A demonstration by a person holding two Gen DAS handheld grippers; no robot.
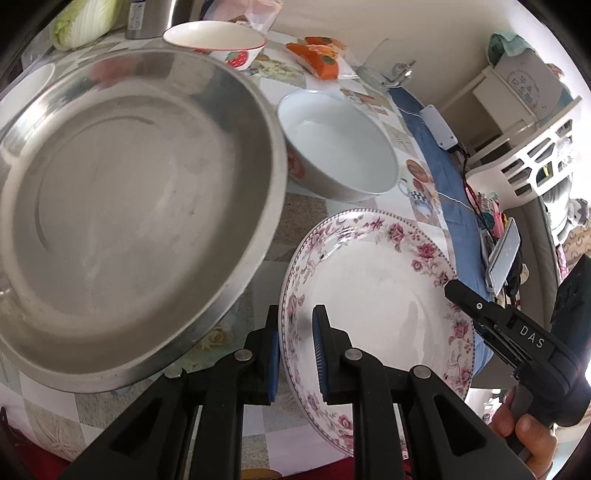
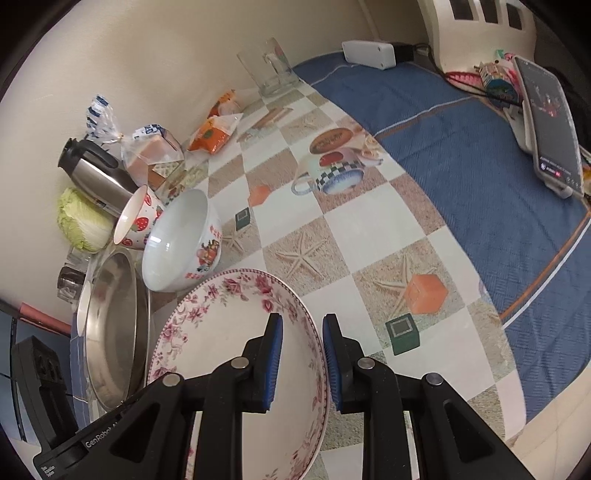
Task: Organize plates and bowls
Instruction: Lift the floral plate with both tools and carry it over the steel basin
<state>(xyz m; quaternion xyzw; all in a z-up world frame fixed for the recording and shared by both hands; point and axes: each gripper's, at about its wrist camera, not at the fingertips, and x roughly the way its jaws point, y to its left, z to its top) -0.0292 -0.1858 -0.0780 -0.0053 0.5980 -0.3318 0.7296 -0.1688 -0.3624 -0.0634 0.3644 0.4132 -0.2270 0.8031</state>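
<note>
At the far left of the left wrist view a head of cabbage point(image 1: 83, 20) lies by a metal kettle point(image 1: 151, 18) at the back of the table point(image 1: 303, 210). In front of them a wide steel pan point(image 1: 129, 206) fills most of the frame. A strawberry bowl point(image 1: 218, 40) stands just behind its far rim, and a plain white bowl point(image 1: 338, 142) sits just beside its right edge. Nearer the camera lies the floral plate point(image 1: 373, 295), close to the pan.

The left gripper point(image 1: 297, 354) straddles the plate's left rim, one blue pad outside and one inside. The jaws are only narrowly apart, and whether the pads actually press the rim cannot be told. At the right edge, the right gripper point(image 1: 476, 314) reaches the plate's opposite rim, with a hand point(image 1: 524, 428) on its grip.

In the right wrist view the steel pan point(image 2: 110, 325) appears at the left, then the white bowl point(image 2: 181, 240) and the floral plate point(image 2: 240, 354). The right gripper point(image 2: 303, 358) straddles the plate's rim with its jaws partly open, a gap visible beside the rim. Further right, a phone point(image 2: 550, 125) leans on a stand over the blue cloth point(image 2: 461, 166).
</note>
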